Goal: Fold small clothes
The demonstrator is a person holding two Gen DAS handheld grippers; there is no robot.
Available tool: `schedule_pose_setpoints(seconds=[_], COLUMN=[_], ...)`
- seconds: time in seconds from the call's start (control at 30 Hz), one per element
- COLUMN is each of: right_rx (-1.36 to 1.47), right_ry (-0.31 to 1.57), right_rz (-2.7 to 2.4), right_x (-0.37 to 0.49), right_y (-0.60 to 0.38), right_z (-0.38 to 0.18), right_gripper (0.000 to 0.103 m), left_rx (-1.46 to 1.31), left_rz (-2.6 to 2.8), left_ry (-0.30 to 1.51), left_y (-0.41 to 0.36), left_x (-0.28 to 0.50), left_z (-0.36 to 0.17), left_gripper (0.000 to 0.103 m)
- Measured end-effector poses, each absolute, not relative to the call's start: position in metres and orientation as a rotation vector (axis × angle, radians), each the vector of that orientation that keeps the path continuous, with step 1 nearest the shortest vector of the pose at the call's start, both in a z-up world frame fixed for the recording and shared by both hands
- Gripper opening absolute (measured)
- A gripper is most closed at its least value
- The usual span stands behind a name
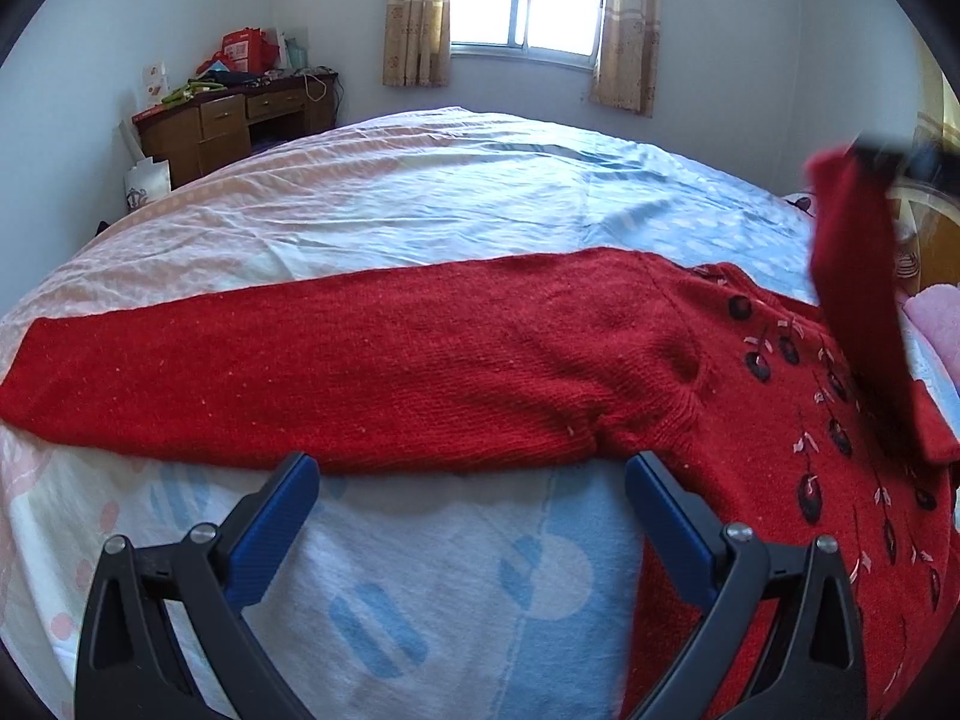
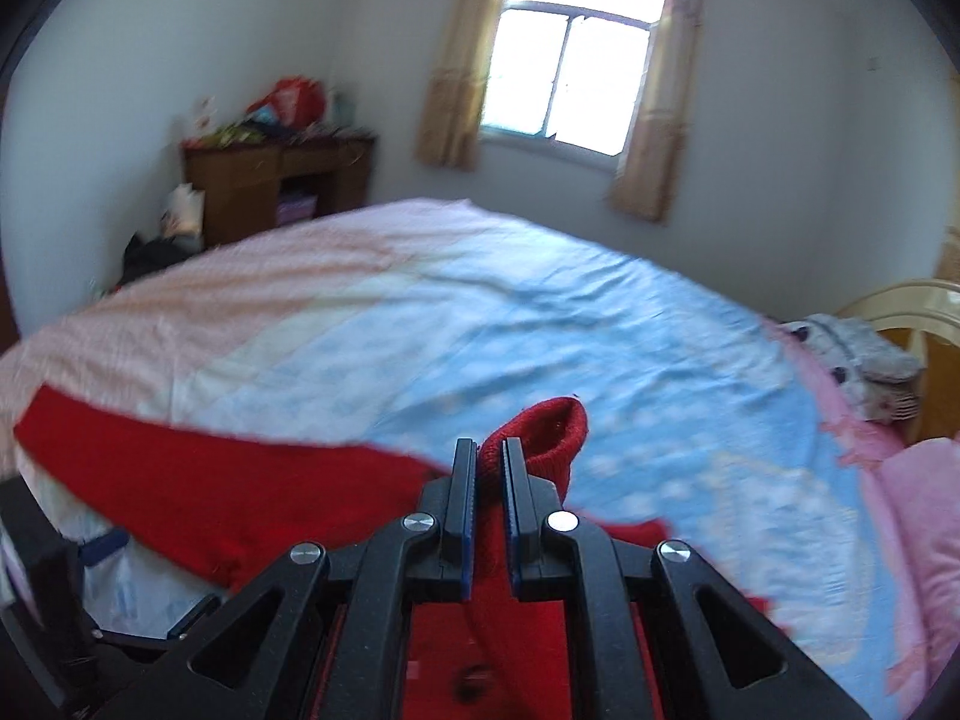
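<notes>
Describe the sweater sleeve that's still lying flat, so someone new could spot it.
On the bed, the red sweater has one sleeve stretched flat beyond the open left gripper. The other sleeve is pinched up in the right gripper.

Red knit sweater [image 1: 420,360] with dark embroidered flowers lies flat on the bed; one sleeve stretched straight out to the side; the other sleeve [image 2: 555,432] lifted off the bed, cuff pinched.
</notes>
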State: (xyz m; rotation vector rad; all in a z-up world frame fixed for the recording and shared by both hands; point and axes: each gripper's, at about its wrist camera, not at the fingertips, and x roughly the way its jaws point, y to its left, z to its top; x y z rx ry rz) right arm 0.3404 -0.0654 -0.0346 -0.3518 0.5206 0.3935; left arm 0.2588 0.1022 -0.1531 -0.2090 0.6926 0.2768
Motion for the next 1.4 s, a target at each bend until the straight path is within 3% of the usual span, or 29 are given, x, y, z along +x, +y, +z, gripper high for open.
schedule_pose_setpoints(seconds=[0.1, 0.13, 0.17, 0.23, 0.33, 0.43, 0.8, 0.93, 1.0, 1.07, 1.13, 1.23, 1.4], right_rx=[-0.343, -0.344, -0.353, -0.365, -0.324, -0.293, -0.193, -0.137, -0.123, -0.093, -0.069, -0.012, -0.017], right_ry=[0.675, 0.761, 0.801, 0.788, 0.778, 0.788, 0.815, 0.838, 0.839, 0.838, 0.836, 0.802, 0.776], right_rz=[0.484, 0.517, 0.530, 0.524, 0.506, 0.461, 0.268, 0.250, 0.231, 0.209, 0.179, 0.166, 0.150], right_x=[0.350, 0.355, 0.354, 0.341, 0.326, 0.312, 0.265, 0.260, 0.259, 0.259, 0.261, 0.260, 0.257], right_y=[-0.052, -0.052, -0.054, -0.073, -0.116, -0.159, -0.274, -0.288, -0.294, -0.304, -0.311, -0.319, -0.319], right_z=[-0.078, -0.095, -0.105, -0.112, -0.103, -0.099, -0.114, -0.129, -0.132, -0.135, -0.140, -0.145, -0.148], right_gripper=[0.011, 0.019, 0.035, 0.049, 0.050, 0.059, 0.059, 0.060, 0.060, 0.060, 0.060, 0.070, 0.071], left_rx=[-0.220, -0.222, -0.224, -0.231, -0.235, -0.222, -0.027, -0.026, -0.049, -0.099, -0.134, -0.138, -0.195], left_rz=[0.276, 0.274, 0.269, 0.258, 0.244, 0.206, -0.020, -0.078, -0.077, -0.091, -0.135, -0.165, -0.153], left_ry=[0.694, 0.698, 0.702, 0.704, 0.698, 0.701, 0.651, 0.772, 0.842, 0.896, 0.842, 0.815, 0.774], left_y=[0.104, 0.104, 0.104, 0.105, 0.104, 0.101, 0.030, 0.013, 0.013, 0.016, 0.018, 0.019, 0.038], left_x=[0.258, 0.259, 0.259, 0.259, 0.255, 0.252, 0.300, 0.342, 0.360, 0.368, 0.363, 0.355, 0.343], left_z=[-0.153, -0.153, -0.154, -0.153, -0.147, -0.137, -0.093, -0.118, -0.134, -0.142, -0.134, -0.127, -0.117], left_gripper=[0.103, 0.103, 0.103, 0.103, 0.103, 0.103, 0.102, 0.079, 0.048, 0.036, 0.005, 0.007, 0.006])
